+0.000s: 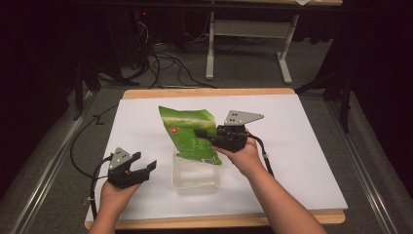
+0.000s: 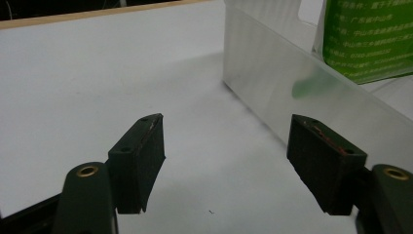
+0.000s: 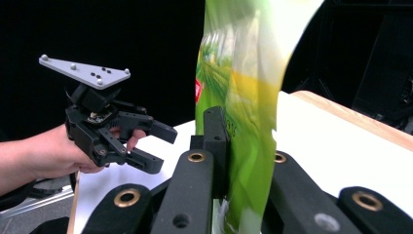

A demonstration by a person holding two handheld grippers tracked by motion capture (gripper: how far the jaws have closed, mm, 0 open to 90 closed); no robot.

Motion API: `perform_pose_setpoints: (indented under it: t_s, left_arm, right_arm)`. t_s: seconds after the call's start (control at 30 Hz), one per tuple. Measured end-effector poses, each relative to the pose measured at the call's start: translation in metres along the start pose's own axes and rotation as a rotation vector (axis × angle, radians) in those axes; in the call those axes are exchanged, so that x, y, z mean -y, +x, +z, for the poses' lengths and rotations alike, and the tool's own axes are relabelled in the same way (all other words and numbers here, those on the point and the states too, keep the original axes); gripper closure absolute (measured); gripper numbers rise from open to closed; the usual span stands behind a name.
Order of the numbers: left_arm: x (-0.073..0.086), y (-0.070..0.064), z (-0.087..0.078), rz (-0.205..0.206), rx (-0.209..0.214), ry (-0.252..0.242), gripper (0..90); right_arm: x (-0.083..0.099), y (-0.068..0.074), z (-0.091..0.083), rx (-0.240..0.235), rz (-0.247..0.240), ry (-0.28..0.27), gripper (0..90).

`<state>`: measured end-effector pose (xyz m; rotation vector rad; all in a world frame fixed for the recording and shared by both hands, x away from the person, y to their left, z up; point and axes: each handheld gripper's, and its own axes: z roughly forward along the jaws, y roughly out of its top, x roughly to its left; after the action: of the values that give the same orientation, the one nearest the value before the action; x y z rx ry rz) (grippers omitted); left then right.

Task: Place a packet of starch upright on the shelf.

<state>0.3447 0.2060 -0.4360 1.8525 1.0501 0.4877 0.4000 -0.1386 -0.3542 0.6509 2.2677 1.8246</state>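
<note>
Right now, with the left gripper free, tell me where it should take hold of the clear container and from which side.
Take the clear container by its near left wall, coming from the left, where the open left gripper already points. In the left gripper view that wall stands upright, flat and thin, probably fitting between the jaws from above its rim. The green bag, held by the right gripper, hangs over the far side, so avoid that.

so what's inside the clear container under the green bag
The clear plastic container looks empty where visible. The green bag, held in the right tongs, hangs over its far edge and hides that part.
</note>
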Motion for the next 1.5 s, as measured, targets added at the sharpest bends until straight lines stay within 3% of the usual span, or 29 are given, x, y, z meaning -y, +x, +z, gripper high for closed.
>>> perform_pose_setpoints:
  t_s: [0.17, 0.33, 0.47, 0.6, 1.1, 1.5]
  left_arm:
    - [0.0, -0.001, 0.0, -0.001, -0.001, 0.0, 30.4]
    - [0.001, 0.0, 0.001, -0.002, -0.002, 0.002, 30.4]
    - [0.001, -0.001, 0.001, -0.001, 0.0, 0.003, 30.4]
    - [0.001, -0.001, 0.001, -0.001, -0.001, 0.002, 30.4]
    - [0.0, -0.001, 0.0, -0.002, 0.003, 0.001, 30.3]
    - [0.0, -0.001, 0.001, 0.001, 0.005, 0.003, 30.4]
  right_arm:
    - [-0.003, -0.009, -0.001, -0.019, -0.004, -0.002, 87.9]
    - [0.0, -0.018, 0.0, -0.085, 0.005, 0.022, 87.9]
    - [0.003, -0.014, 0.002, -0.115, 0.0, 0.031, 88.0]
    - [0.006, -0.012, 0.005, -0.116, 0.005, 0.031, 87.9]
    - [0.018, -0.014, 0.012, -0.057, 0.07, -0.015, 81.4]
    - [0.016, -0.017, -0.008, 0.029, 0.074, -0.043, 73.2]
